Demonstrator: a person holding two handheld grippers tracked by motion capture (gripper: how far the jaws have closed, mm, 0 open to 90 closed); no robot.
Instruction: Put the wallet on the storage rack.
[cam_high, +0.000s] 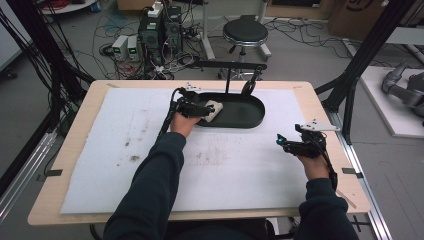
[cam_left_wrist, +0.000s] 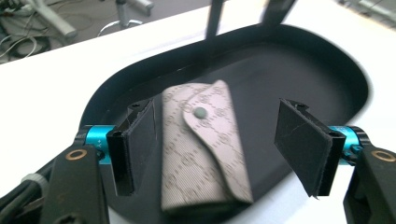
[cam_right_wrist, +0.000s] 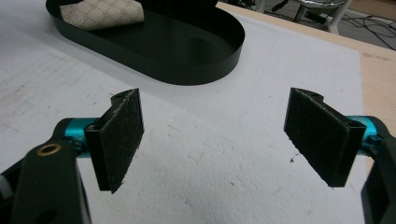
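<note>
On the white foam mat (cam_high: 225, 165) sits the black oval tray (cam_high: 250, 117), in whose left end the beige patterned wallet (cam_left_wrist: 203, 144) lies between my left gripper's (cam_left_wrist: 219, 147) wide-spread jaws, while my right gripper (cam_right_wrist: 215, 140), equally wide, hovers empty right of the tray.

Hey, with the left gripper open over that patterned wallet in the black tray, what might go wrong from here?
1. The left gripper is open, and the wallet lies across the tray's near rim rather than flat, so it might tip or slide off.
2. The wallet sits closer to one pad than to the other; closing could push it sideways before gripping.
3. The tray looks light and might shift on the white foam mat.
</note>
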